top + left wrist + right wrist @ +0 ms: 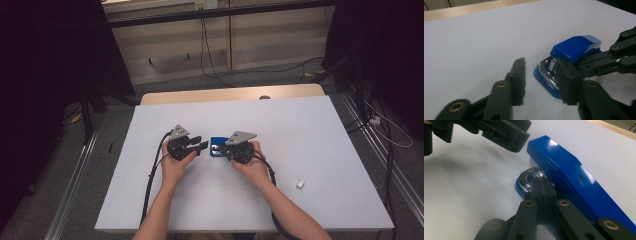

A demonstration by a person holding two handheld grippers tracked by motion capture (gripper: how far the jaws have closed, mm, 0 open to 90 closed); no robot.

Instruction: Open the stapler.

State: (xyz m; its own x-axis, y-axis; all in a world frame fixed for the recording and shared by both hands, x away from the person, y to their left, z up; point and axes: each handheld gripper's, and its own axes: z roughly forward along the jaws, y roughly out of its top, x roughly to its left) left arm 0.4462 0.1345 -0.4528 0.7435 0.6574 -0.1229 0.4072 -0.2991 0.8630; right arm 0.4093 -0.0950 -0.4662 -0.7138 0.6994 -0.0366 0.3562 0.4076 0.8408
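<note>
A blue stapler [218, 148] [576, 47] [566, 170] lies on the white table [280, 135], its front end with the shiny metal plate [527, 178] turned toward my left gripper. My left gripper [201, 143] [540, 68] is open just in front of that end, one jaw close beside the stapler's nose and nothing between the jaws. My right gripper [225, 148] [540, 183] is shut, its two jaws pressed flat together. Their tip sits in the gap under the stapler's blue top arm, over the base. A hand holds each gripper.
A small white object [300, 184] lies on the table to the right of the person's right forearm. A wooden strip [230, 94] runs along the table's far edge. Cables trail from both grippers toward the near edge; dark stands flank the table.
</note>
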